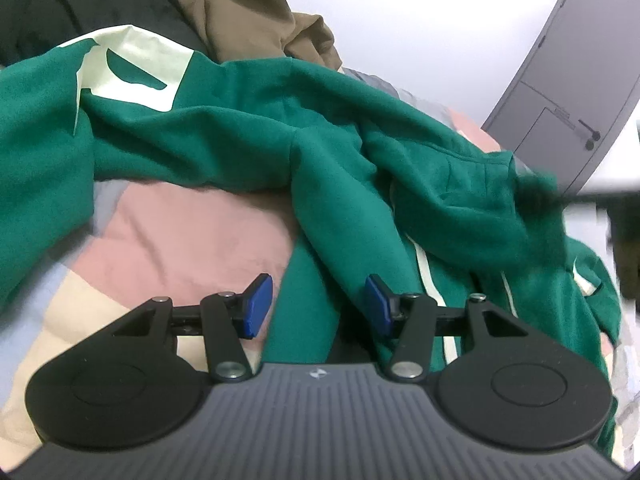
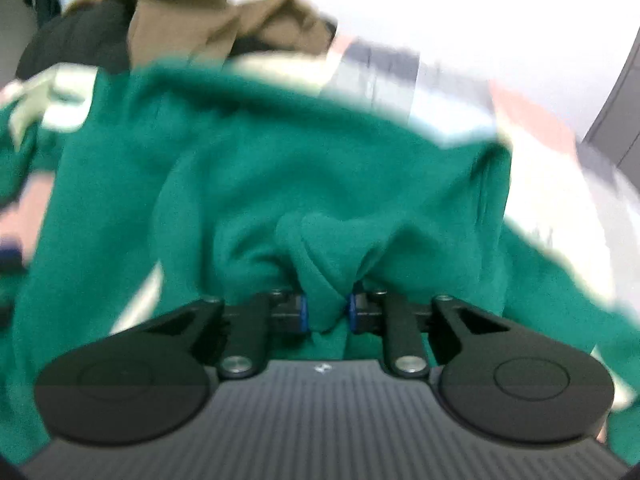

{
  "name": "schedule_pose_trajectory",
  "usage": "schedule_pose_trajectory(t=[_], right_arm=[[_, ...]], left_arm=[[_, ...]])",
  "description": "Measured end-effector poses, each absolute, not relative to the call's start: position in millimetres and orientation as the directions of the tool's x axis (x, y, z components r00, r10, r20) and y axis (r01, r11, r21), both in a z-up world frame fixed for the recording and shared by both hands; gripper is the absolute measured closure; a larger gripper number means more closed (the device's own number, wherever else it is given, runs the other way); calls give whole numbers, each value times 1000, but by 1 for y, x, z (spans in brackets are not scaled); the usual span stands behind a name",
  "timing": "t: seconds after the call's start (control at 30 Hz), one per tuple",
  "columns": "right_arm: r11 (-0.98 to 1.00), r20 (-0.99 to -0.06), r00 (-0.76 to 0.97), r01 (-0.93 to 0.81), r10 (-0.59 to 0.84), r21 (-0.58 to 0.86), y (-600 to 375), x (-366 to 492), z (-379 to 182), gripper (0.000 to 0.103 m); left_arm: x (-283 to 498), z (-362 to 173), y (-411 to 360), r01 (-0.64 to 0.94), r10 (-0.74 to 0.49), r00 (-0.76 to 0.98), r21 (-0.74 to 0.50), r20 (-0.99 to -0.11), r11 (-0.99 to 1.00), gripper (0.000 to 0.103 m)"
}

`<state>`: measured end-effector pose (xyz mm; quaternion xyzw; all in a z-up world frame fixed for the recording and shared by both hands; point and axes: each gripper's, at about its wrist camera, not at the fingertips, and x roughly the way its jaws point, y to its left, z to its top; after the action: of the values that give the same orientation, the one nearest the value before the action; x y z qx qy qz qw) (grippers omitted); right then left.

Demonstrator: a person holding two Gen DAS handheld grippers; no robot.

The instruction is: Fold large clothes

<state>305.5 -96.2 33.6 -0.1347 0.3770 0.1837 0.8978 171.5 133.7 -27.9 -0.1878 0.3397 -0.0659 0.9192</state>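
Note:
A large green sweatshirt (image 1: 248,120) with a pale printed patch and pale stripes lies crumpled across a pink, beige and blue bedspread (image 1: 168,236). My left gripper (image 1: 318,306) hovers low over a green sleeve; its blue pads stand apart and green cloth runs under and between them without being pinched. In the right wrist view, which is blurred, my right gripper (image 2: 326,314) has its blue pads pressed on a bunched fold of the green sweatshirt (image 2: 320,184). The right gripper shows as a dark blur (image 1: 560,196) at the sweatshirt's right end in the left wrist view.
A brown garment (image 1: 248,12) and a black one (image 1: 80,12) are piled at the far side of the bed. A grey door (image 1: 560,72) stands in the white wall on the right.

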Motion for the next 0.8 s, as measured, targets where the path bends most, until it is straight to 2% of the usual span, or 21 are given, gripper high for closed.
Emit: schedule_pose_trajectory(t=[0.23, 0.43, 0.57, 0.8], right_arm=[[913, -596, 785, -352, 169, -204, -53, 432, 124, 84], [960, -425, 904, -164, 54, -228, -33, 537, 149, 84], [985, -365, 931, -67, 6, -157, -31, 594, 121, 83], [987, -448, 894, -55, -19, -151, -28, 644, 12, 80]], left_arm=[[194, -40, 148, 4, -260, 768, -401, -585, 916, 46], [218, -61, 167, -52, -289, 763, -500, -578, 864, 46], [222, -67, 170, -47, -305, 770, -526, -561, 849, 46], [221, -80, 175, -58, -312, 783, -562, -538, 825, 45]])
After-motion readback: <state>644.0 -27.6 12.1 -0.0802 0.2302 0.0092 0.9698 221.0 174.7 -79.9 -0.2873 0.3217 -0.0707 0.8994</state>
